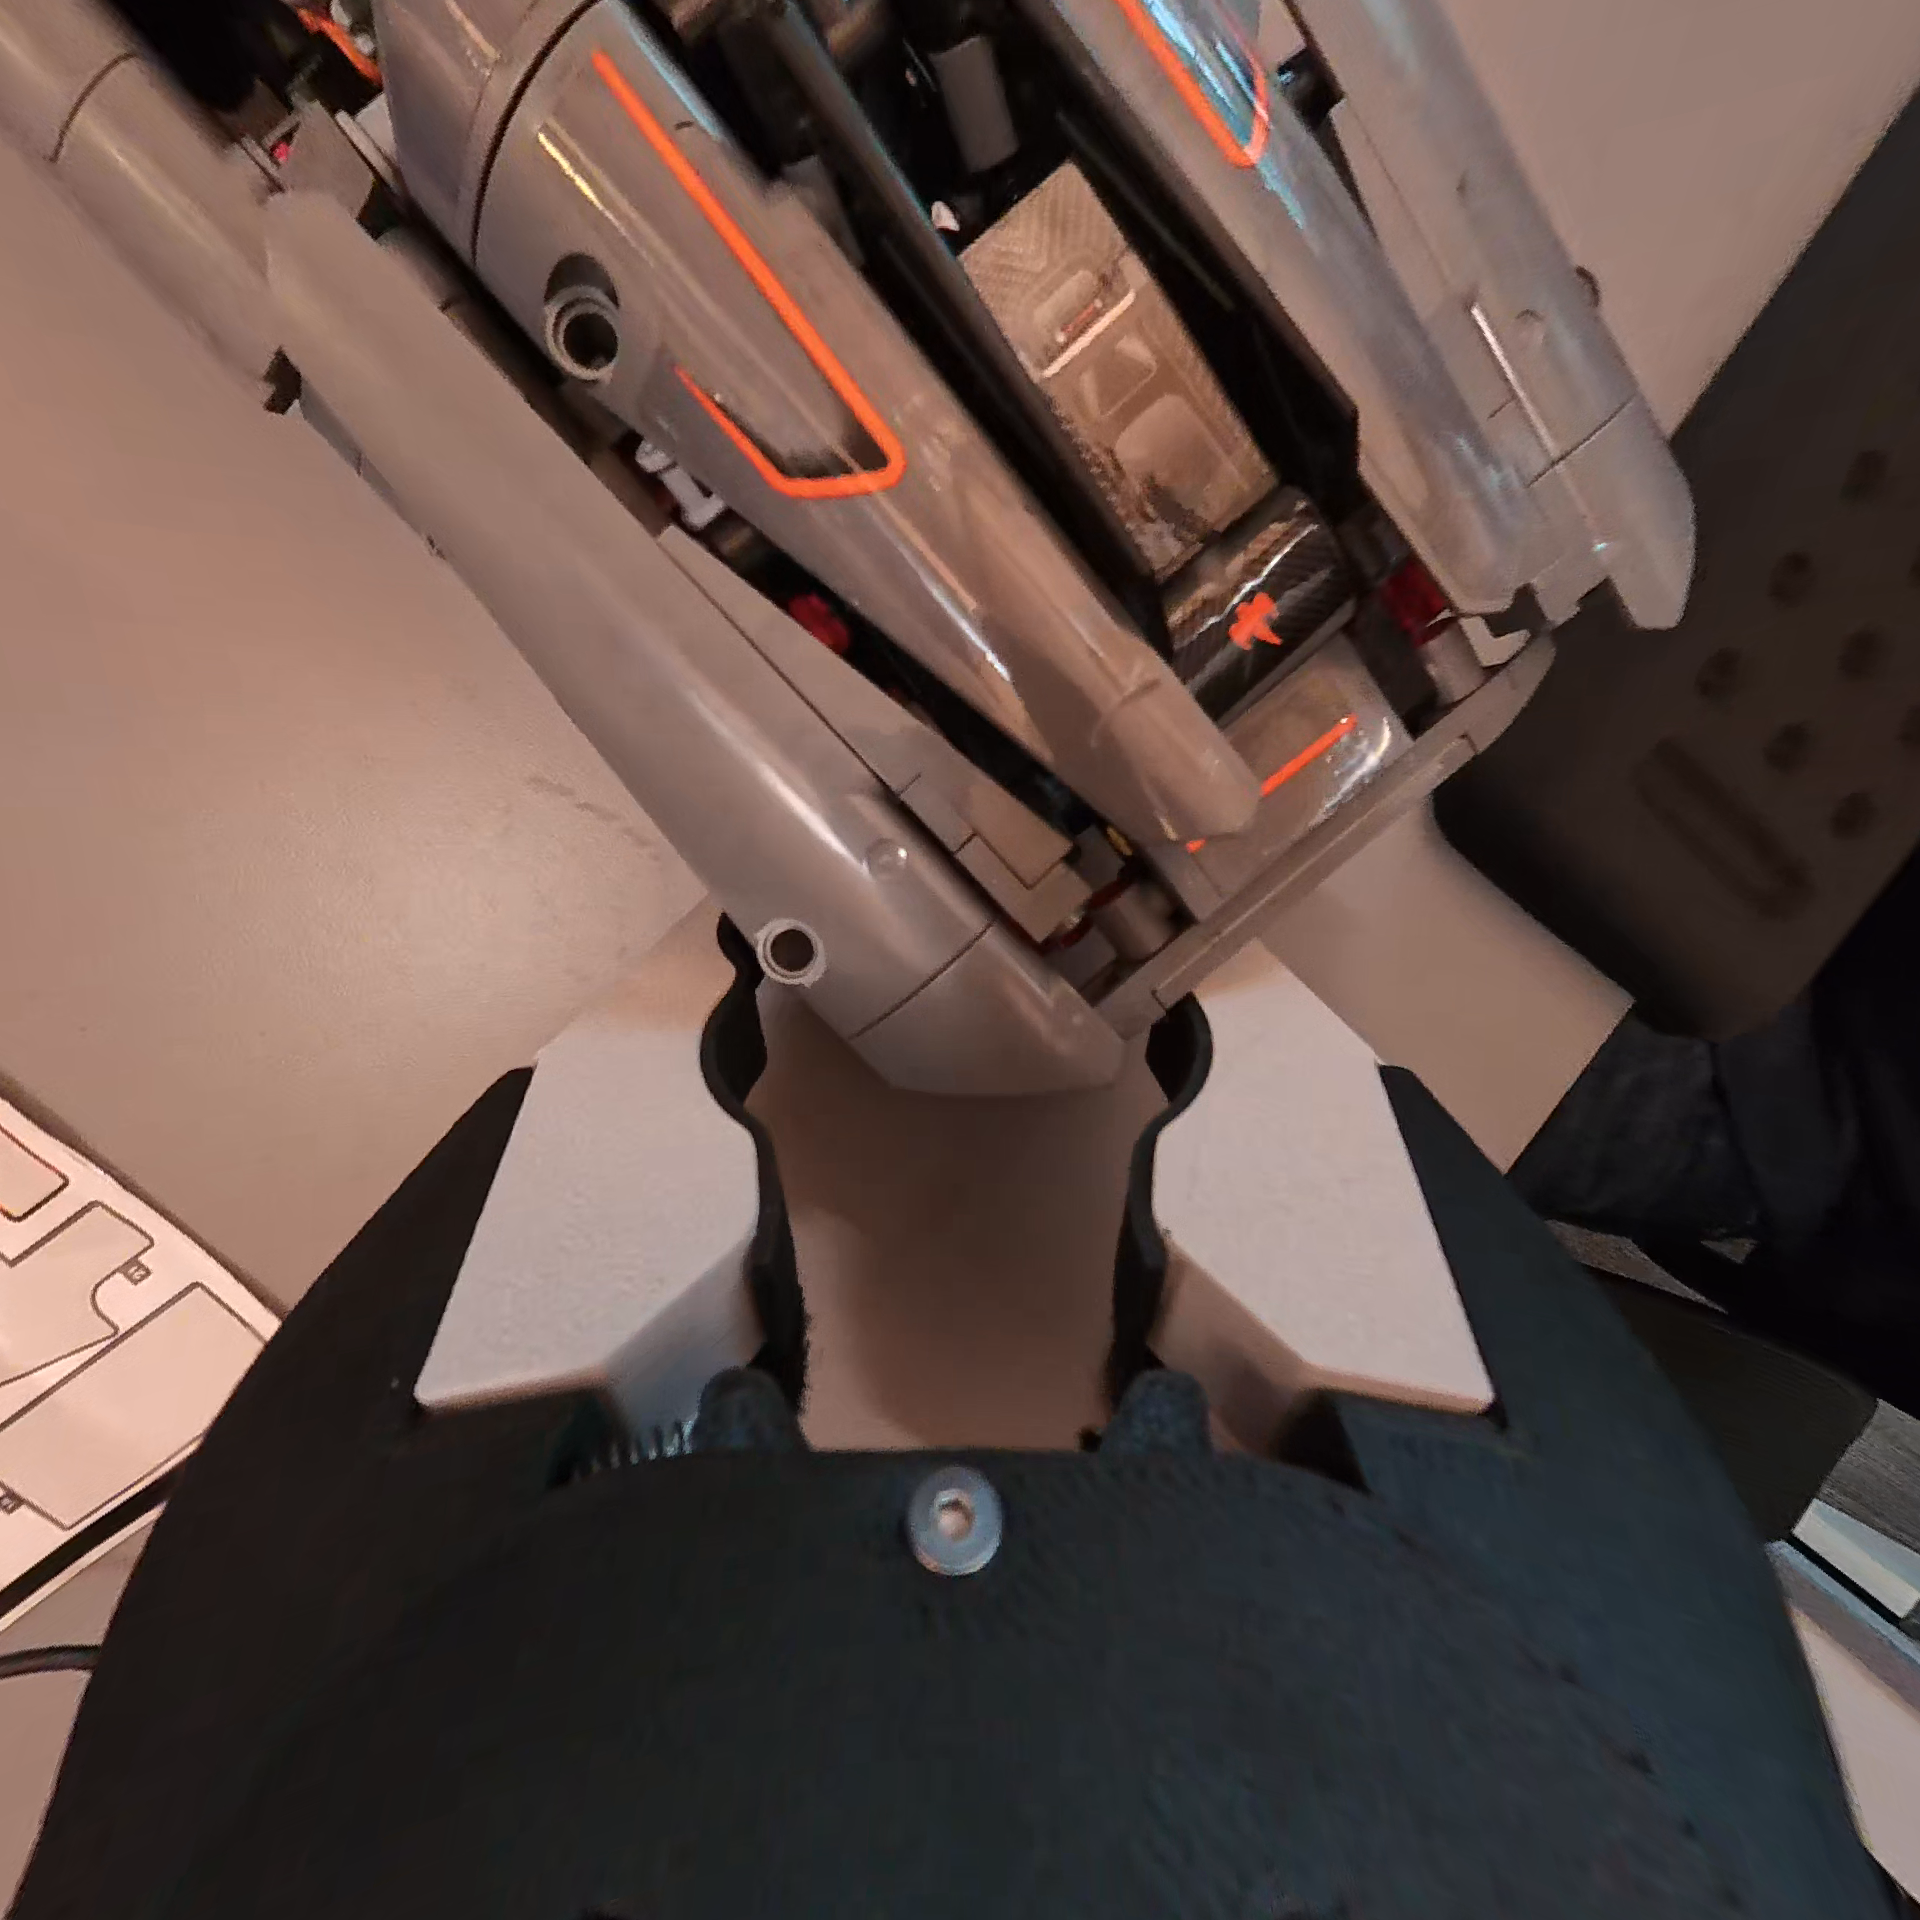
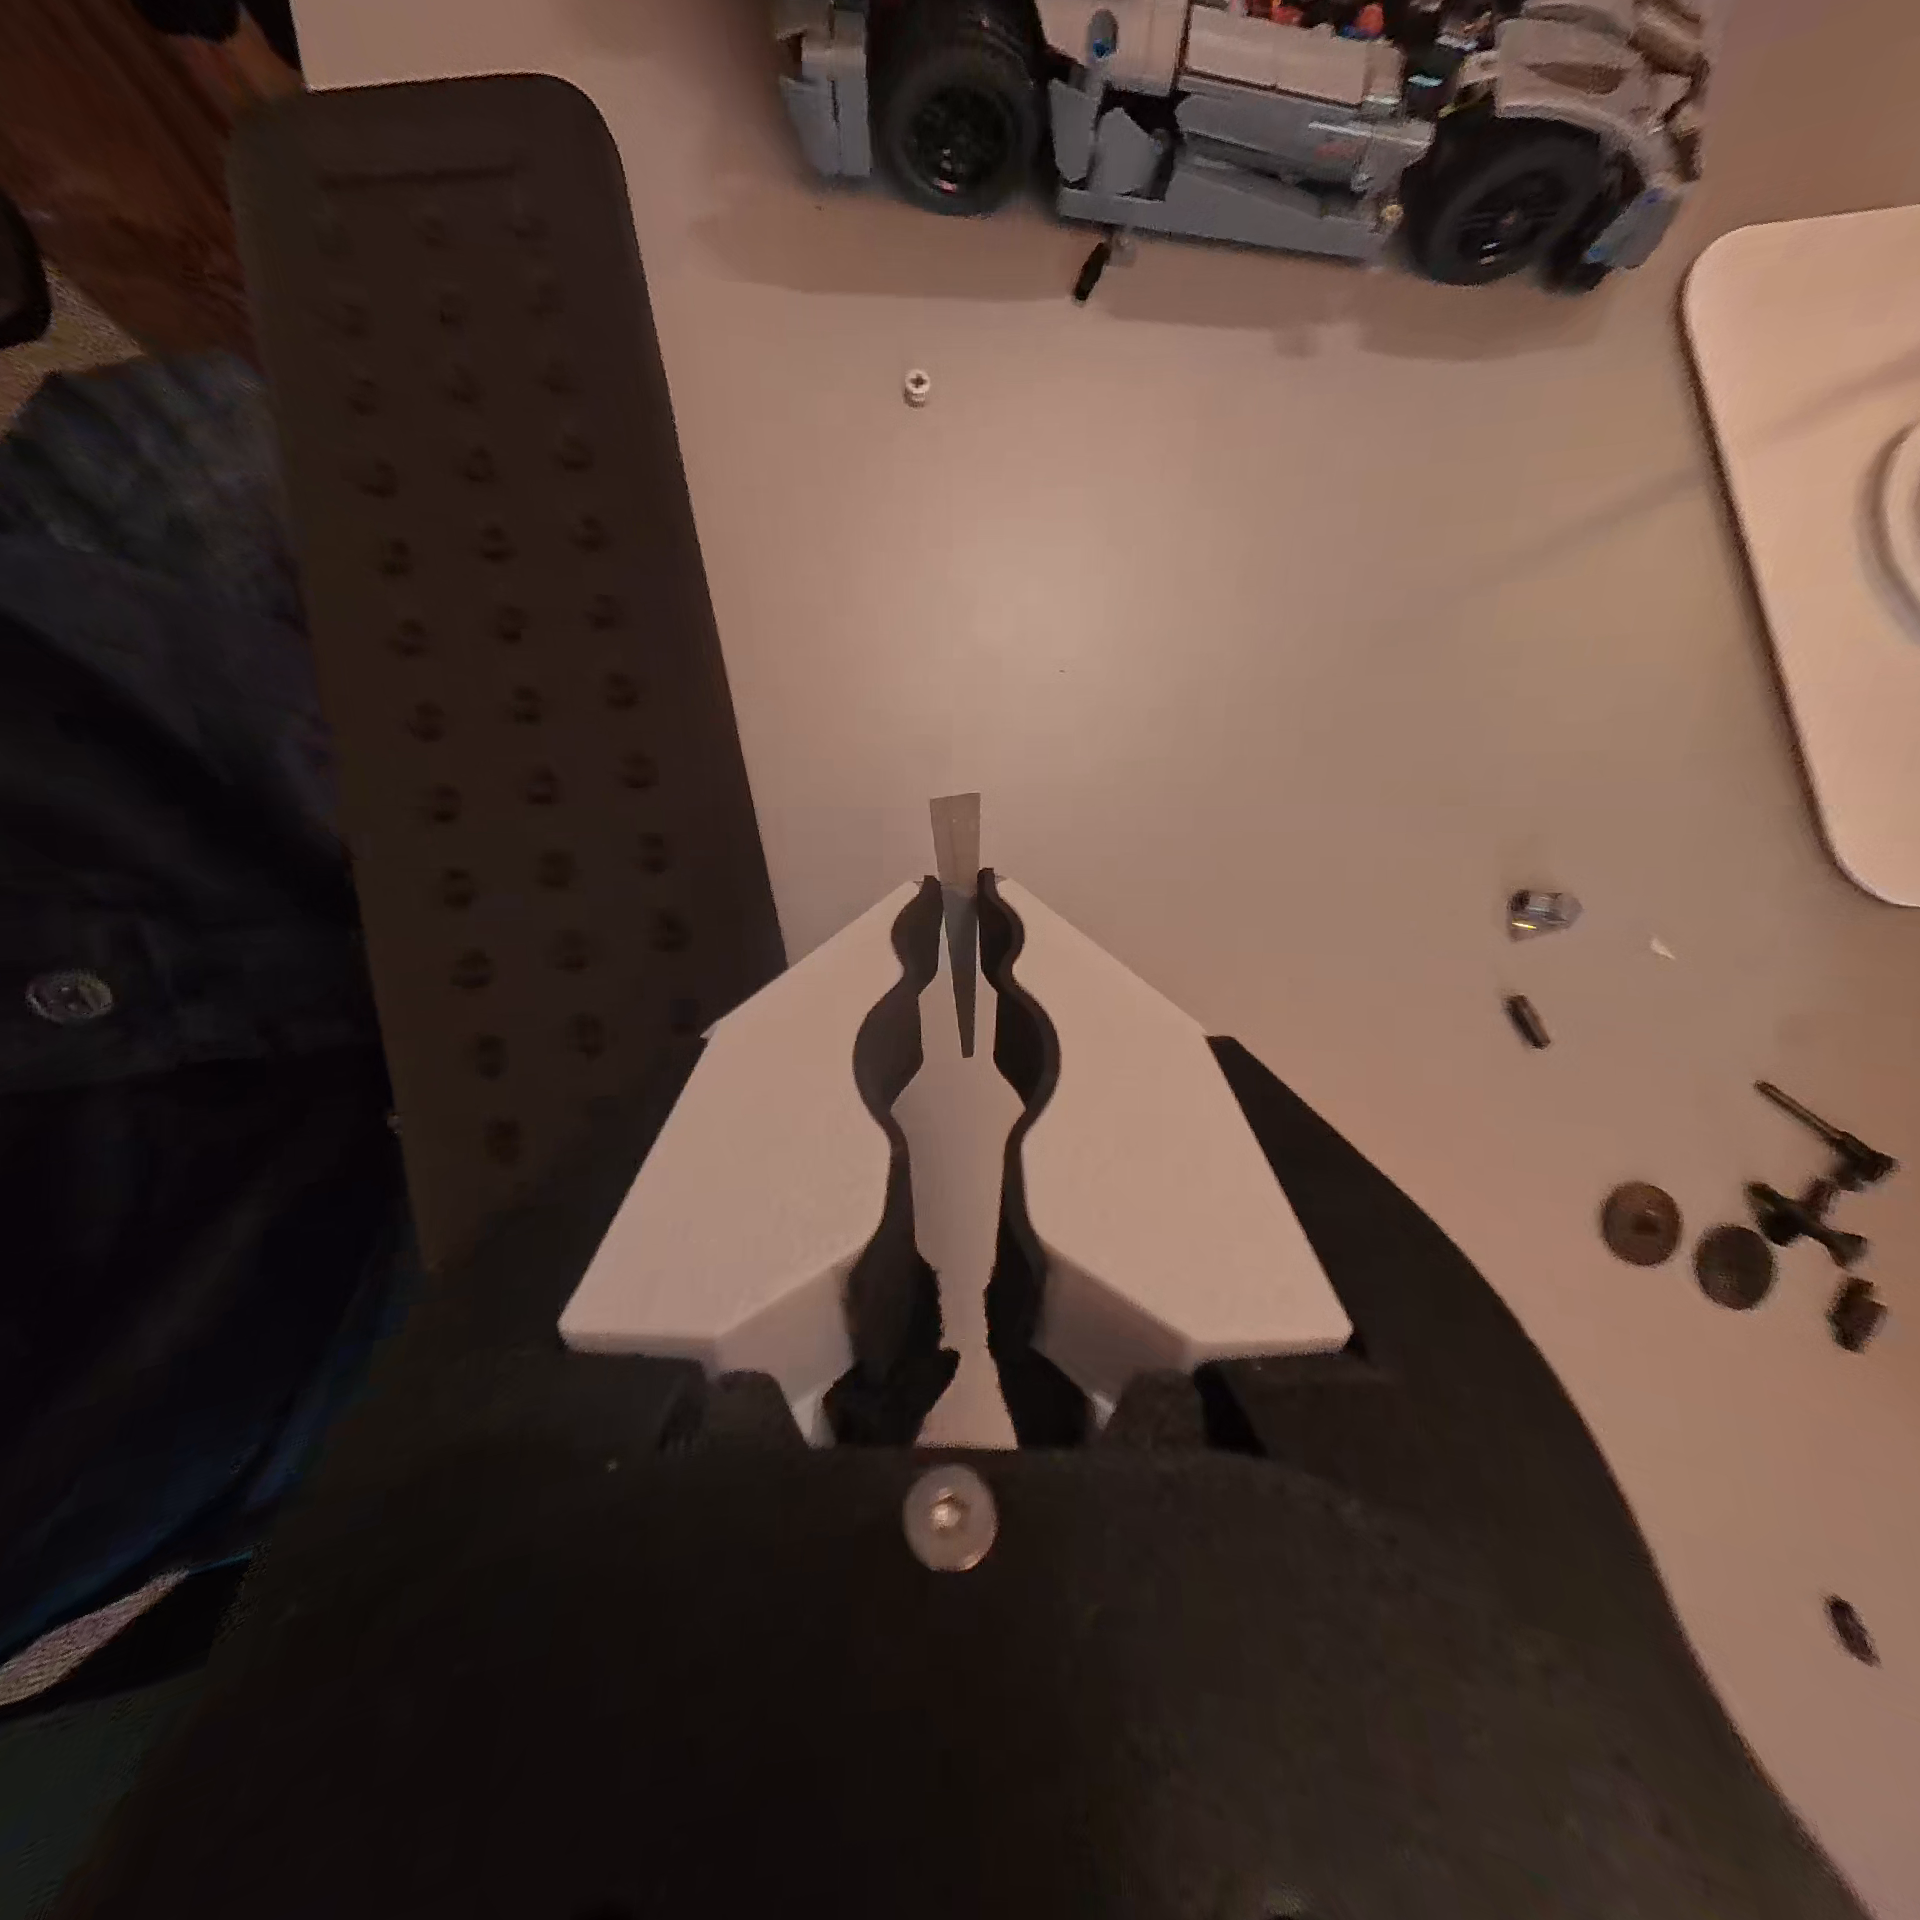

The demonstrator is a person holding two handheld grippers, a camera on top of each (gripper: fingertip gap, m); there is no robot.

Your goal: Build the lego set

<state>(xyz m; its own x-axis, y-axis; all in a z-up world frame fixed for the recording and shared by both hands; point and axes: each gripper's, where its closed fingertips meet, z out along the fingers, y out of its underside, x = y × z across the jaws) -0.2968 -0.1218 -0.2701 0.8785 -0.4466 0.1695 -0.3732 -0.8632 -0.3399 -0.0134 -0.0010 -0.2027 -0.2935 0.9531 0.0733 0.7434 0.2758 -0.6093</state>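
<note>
A grey lego car (image 1: 790,582) with orange lines on its panels fills the left wrist view, seen from above. My left gripper (image 1: 956,1003) has its jaws wide apart around the car's near end, and both fingertips touch its sides. In the right wrist view the same car (image 2: 1247,135), with black wheels, stands on the table at the far edge. My right gripper (image 2: 956,888) is shut on a thin grey flat piece (image 2: 957,842), held edge-on above the table, well short of the car.
A dark perforated panel (image 2: 499,623) lies on the left and a white pad (image 2: 1818,520) on the right. Loose parts lie on the table (image 2: 1143,623): a small pale bush (image 2: 915,387), a black pin (image 2: 1089,275), a clear piece (image 2: 1538,912), and dark discs (image 2: 1642,1224) and axles. A printed sheet (image 1: 94,1299) lies at lower left. Some 30 cm of space lies between my two pairs of fingers. The black pin (image 2: 1089,275) lies some 15 cm from my left tips, 20 cm from my right tips.
</note>
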